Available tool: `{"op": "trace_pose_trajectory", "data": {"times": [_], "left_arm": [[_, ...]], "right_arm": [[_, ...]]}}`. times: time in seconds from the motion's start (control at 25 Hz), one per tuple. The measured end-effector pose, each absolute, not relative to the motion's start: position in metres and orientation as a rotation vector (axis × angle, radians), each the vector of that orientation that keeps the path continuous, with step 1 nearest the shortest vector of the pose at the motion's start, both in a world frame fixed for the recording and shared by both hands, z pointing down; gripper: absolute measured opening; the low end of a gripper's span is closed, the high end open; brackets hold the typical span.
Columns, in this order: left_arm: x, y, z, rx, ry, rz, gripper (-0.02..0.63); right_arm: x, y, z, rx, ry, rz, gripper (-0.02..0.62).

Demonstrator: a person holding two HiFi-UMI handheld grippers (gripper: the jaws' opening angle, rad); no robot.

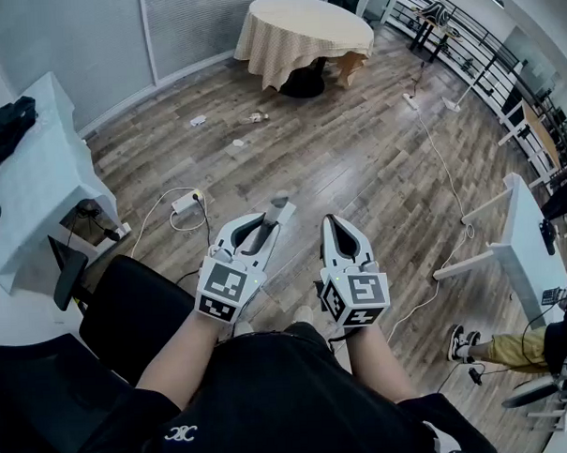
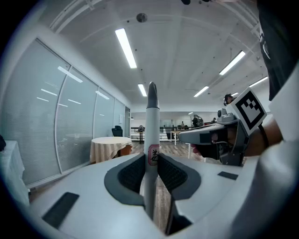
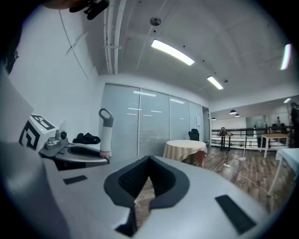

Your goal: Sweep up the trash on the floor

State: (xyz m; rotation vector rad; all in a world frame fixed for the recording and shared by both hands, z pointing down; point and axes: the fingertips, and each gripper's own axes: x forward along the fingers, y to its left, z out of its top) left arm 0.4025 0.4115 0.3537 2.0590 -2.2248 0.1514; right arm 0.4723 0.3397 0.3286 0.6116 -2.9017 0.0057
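Left gripper clamps the broom handle upright, likely for carrying (trash lies well ahead on the floor). Right gripper closed, empty.

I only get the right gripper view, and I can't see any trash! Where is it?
Observer: Head view shows three small scraps on the wooden floor, this side of the round table.
Operator: Is anything in the way?
Observer: A white power strip lies on the floor, nearer you than the scraps.
Operator: Is my left gripper gripping that stick properly?
Observer: Left gripper view shows the left gripper shut on the handle, both pads touching it.
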Motion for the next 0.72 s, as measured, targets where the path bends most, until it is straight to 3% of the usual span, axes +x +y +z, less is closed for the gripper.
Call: {"op": "trace_pose_trajectory", "data": {"times": [0.72], "left_arm": [[0.409, 0.401, 0.363, 2.103, -2.152, 0.079, 0.084]], "right_arm": [[0.471, 0.336, 0.349, 0.633, -2.844, 0.006, 0.014]]}}
